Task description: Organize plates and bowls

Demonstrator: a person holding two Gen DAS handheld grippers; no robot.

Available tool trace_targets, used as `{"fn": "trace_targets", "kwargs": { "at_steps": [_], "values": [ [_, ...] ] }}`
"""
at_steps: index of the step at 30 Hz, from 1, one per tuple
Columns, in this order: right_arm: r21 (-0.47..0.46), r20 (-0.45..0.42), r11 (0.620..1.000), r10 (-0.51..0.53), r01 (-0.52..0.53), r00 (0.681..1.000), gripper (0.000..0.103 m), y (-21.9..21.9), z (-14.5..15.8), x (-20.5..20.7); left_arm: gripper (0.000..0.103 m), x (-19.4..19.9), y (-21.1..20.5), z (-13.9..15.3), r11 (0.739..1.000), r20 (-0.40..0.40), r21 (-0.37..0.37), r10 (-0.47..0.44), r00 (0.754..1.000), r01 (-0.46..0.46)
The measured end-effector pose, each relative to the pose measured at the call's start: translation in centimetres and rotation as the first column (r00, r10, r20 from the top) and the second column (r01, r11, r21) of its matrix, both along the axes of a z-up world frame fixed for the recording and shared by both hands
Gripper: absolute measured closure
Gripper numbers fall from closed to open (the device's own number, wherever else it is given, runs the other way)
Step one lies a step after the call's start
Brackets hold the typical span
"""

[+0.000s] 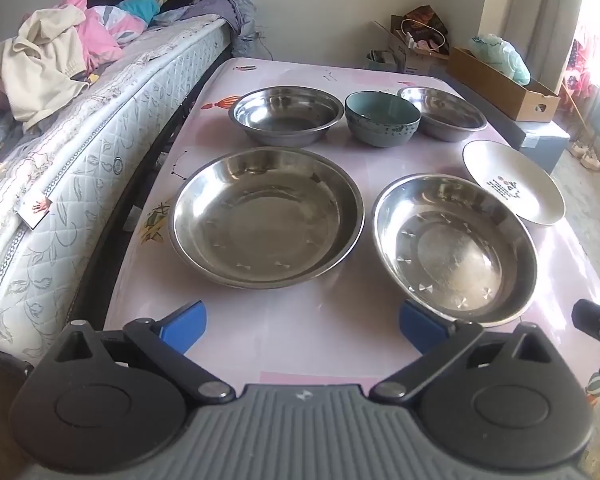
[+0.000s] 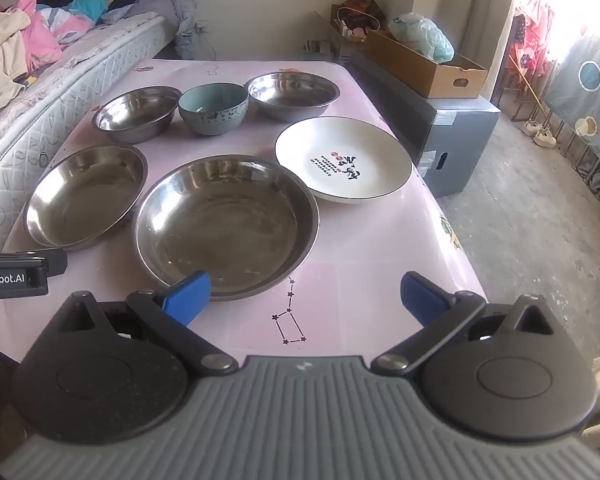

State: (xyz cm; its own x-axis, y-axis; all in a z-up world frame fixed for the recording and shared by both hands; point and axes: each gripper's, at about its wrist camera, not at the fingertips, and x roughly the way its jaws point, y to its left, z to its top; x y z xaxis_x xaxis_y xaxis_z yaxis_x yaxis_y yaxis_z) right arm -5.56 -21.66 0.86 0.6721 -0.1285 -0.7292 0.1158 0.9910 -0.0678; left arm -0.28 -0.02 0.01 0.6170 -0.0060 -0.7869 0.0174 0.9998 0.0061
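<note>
On the pink table (image 1: 308, 332) lie two wide steel plates: one on the left (image 1: 266, 216) (image 2: 86, 194) and one on the right (image 1: 454, 248) (image 2: 226, 226). Behind them stand a steel bowl (image 1: 286, 114) (image 2: 136, 112), a teal ceramic bowl (image 1: 382, 118) (image 2: 213, 107) and a second steel bowl (image 1: 442, 112) (image 2: 293, 94). A white plate with writing (image 1: 514, 182) (image 2: 343, 158) lies at the right. My left gripper (image 1: 303, 328) is open over the near table edge, holding nothing. My right gripper (image 2: 305, 298) is open too, its left finger (image 2: 188, 296) over the right steel plate's near rim.
A bed with a quilted mattress (image 1: 80, 168) and heaped clothes (image 1: 56, 56) runs along the table's left side. Right of the table stand a grey box (image 2: 448, 136) and an open cardboard box (image 2: 424, 62). Bare concrete floor (image 2: 532, 220) lies to the right.
</note>
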Motion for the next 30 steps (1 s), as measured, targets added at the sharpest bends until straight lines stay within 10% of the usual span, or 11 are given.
{"fn": "trace_targets", "kwargs": {
  "at_steps": [30],
  "values": [
    [-0.005,-0.007,1.000,-0.007,0.007,1.000,0.001,-0.04,-0.10,-0.09,0.000,-0.04,0.12,0.07,1.000,-0.004,-0.014,-0.006,1.000,0.006]
  ]
}}
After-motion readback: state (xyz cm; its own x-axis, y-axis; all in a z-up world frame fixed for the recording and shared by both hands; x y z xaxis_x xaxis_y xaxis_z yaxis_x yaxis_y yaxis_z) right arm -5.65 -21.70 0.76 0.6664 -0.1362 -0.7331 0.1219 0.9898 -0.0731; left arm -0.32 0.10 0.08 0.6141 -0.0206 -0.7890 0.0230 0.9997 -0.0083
